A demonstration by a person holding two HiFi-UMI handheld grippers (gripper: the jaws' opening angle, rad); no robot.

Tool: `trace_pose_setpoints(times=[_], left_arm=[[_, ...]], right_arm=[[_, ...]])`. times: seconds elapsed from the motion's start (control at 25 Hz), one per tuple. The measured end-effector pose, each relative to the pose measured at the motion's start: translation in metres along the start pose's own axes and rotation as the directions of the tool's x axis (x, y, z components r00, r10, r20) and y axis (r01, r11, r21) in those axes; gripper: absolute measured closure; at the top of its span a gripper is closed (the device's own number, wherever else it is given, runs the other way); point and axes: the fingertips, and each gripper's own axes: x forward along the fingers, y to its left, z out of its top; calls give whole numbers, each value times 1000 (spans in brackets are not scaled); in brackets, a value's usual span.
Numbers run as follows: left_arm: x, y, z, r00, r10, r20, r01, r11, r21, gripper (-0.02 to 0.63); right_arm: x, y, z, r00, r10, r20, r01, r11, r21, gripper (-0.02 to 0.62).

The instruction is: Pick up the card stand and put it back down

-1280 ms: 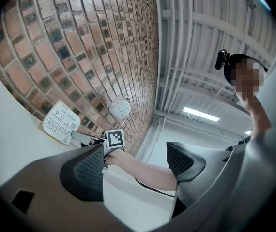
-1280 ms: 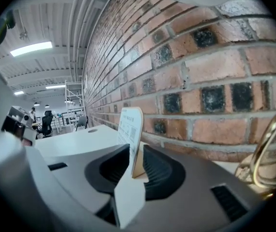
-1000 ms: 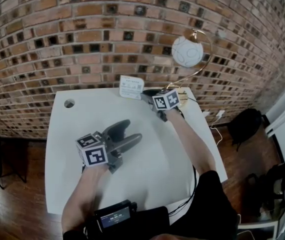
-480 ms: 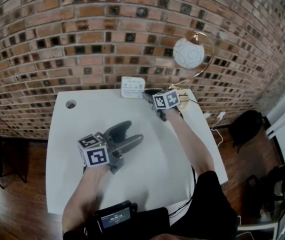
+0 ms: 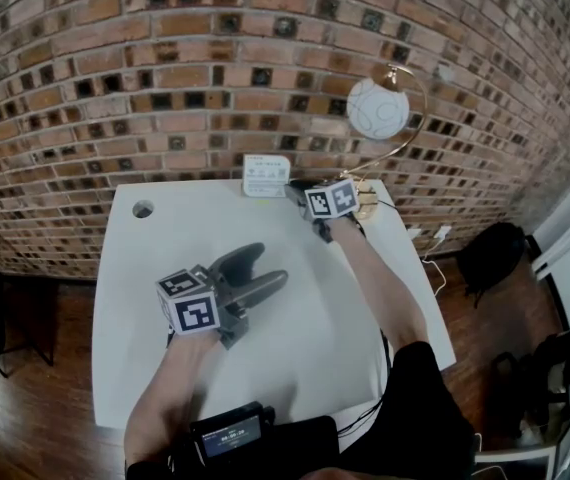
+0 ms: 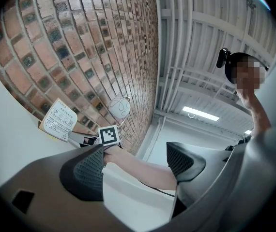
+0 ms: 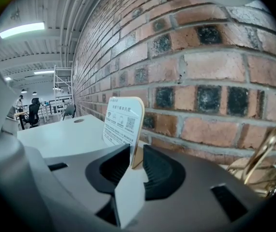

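Right tongs [image 7: 134, 163] pinch the card stand [image 7: 123, 122], barely moved in 1 second at the worktop [image 5: 295, 328] back, so release seems pending; left tongs [image 6: 135, 164] spread, empty.

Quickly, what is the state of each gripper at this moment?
The left gripper is open and holds nothing.
The right gripper is closed on the lower edge of the card stand.

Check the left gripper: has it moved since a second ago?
No. The left gripper keeps its spot below-right of the cable hole, jaws open and empty.
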Motion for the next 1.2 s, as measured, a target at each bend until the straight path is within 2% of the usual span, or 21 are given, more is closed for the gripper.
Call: trace_pose_setpoints(times=[0.8,1.0,1.2], left_arm=[[1,0,-1,1000,0,-5,0,1000,-3,210],[0,0,-2,1000,-2,-6,2,1000,-4,210],[0,-5,3,1000,-15,4,15,1000,-5,209]], right_arm=[[-4,1,-4,1000,0,-2,0,1000,4,480],[-21,15,-1,999,30,38,-31,999,34,480],[-66,47,20,983,93,156,-106,991,77,488]])
